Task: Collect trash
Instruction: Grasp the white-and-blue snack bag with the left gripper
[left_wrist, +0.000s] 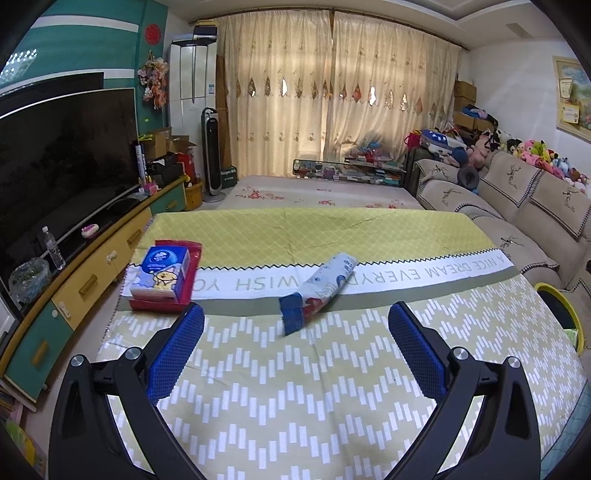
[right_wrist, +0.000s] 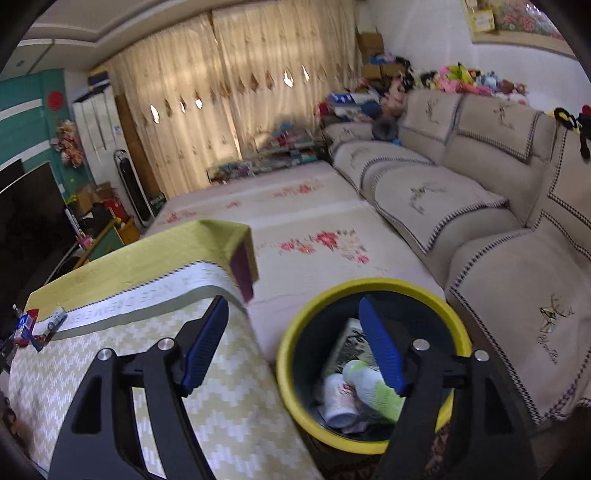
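Note:
A crumpled blue-and-white snack wrapper (left_wrist: 317, 291) lies on the patterned table cloth (left_wrist: 295, 387), just ahead of my left gripper (left_wrist: 295, 321), which is open and empty. The wrapper also shows small at the far left of the right wrist view (right_wrist: 55, 321). My right gripper (right_wrist: 293, 317) is open and empty, held above the yellow-rimmed trash bin (right_wrist: 295, 373) beside the table. In the bin lie a white cup (right_wrist: 338, 400), a white-and-green bottle (right_wrist: 373, 387) and some paper.
A tissue pack on a red package (left_wrist: 164, 275) sits at the table's left. The bin's rim (left_wrist: 565, 302) shows at the table's right edge. A TV (left_wrist: 62, 158) on a low cabinet stands left, a sofa (right_wrist: 480, 229) right, a floral mat (right_wrist: 314, 240) beyond.

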